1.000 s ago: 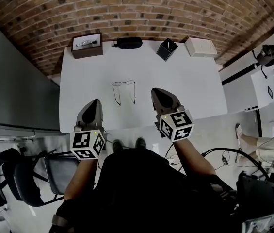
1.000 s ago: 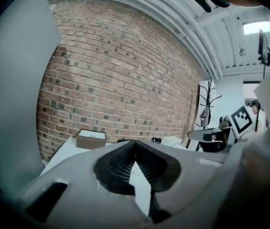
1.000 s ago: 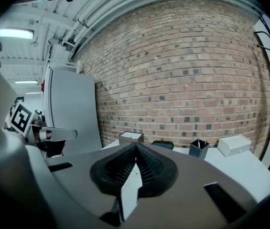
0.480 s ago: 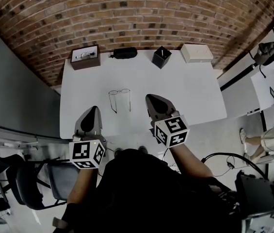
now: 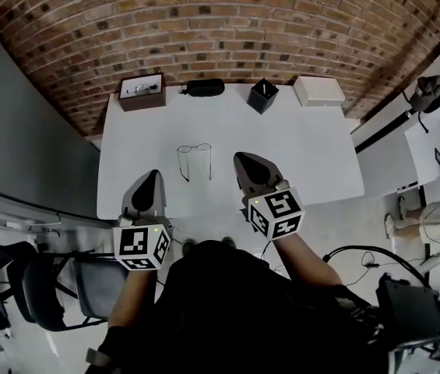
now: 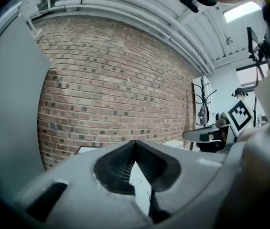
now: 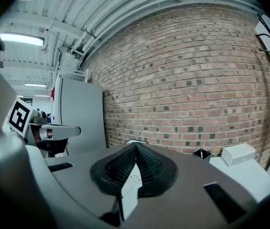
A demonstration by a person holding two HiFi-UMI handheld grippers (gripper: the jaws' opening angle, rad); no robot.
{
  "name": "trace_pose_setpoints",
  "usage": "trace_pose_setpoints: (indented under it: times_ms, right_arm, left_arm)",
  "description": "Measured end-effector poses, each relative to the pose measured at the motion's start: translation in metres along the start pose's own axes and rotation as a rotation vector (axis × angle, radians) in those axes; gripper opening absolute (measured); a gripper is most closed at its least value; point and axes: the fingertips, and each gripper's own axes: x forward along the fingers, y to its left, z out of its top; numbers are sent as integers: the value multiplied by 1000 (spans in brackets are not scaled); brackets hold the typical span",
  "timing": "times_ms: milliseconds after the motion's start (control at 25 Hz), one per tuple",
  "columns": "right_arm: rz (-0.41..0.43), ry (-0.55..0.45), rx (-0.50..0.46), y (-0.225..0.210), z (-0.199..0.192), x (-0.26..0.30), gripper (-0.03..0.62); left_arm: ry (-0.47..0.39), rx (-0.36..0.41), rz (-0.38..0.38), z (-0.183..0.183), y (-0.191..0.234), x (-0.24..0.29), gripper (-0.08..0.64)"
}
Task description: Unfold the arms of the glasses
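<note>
Locate the glasses (image 5: 195, 160) flat on the white table (image 5: 305, 146), left of centre, lenses toward the brick wall and both arms extended toward the near edge; judge the unfolding complete. Read the left gripper (image 5: 152, 179) and right gripper (image 5: 243, 162) as clenched on nothing, poised level over the near table edge, flanking the glasses without touching, probably parked clear of the frame. Note open tabletop all round the glasses; avoid the tray (image 5: 142, 92), dark case (image 5: 204, 87), black cup (image 5: 262, 96) and white box (image 5: 319, 90) lined along the far edge.
</note>
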Motion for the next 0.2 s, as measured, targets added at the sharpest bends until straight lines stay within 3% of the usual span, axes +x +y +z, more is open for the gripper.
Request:
trace_pose_setpoints:
  times_ms: [200]
  right_arm:
    - [1,-8,-9,2,4,-1,9]
  left_arm:
    - [7,-13,8,-3,2,1,11]
